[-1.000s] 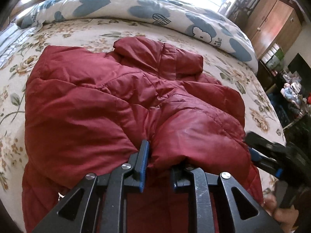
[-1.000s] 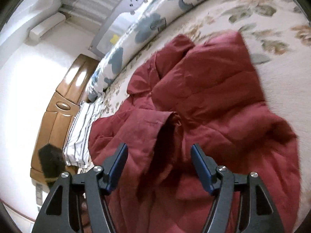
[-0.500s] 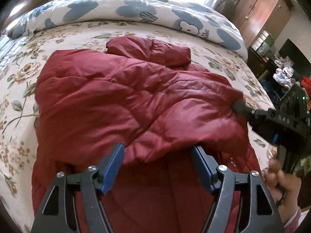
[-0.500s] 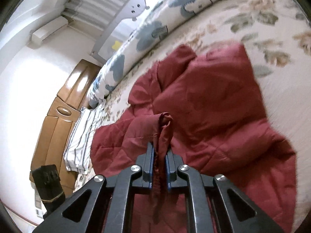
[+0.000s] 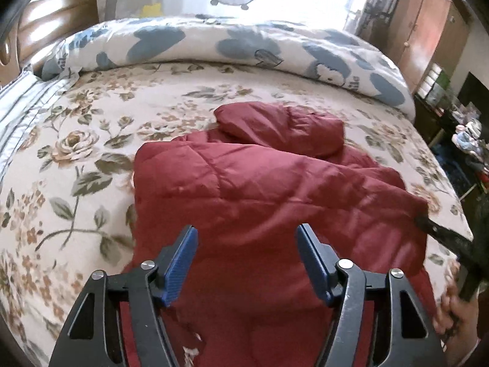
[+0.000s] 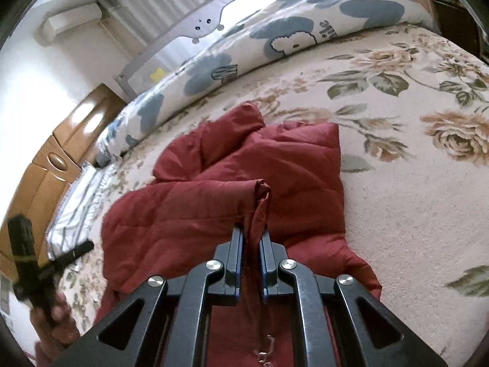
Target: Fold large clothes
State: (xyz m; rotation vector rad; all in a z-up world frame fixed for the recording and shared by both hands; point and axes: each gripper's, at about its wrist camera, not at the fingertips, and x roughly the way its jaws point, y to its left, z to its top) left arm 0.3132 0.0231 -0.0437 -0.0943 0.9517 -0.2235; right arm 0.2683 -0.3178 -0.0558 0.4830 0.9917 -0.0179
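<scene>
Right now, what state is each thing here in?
Red jacket: partly folded on the bed, one edge lifted.
Left tool: closing, nothing gripped.
Right tool: shut on the jacket's edge.
Duvet: bunched along the bed's far side.

Both grippers, left gripper (image 5: 247, 260) and right gripper (image 6: 251, 255), were black angular linkage frames with triangular cutouts, round silver screws at the pivots, and ribbed blue pads (image 5: 181, 263) lining each finger's inner face.

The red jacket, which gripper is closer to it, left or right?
Right. The right gripper is clamped on a fold of the red jacket; the left gripper hangs just above it, jaws closing on nothing.
</scene>
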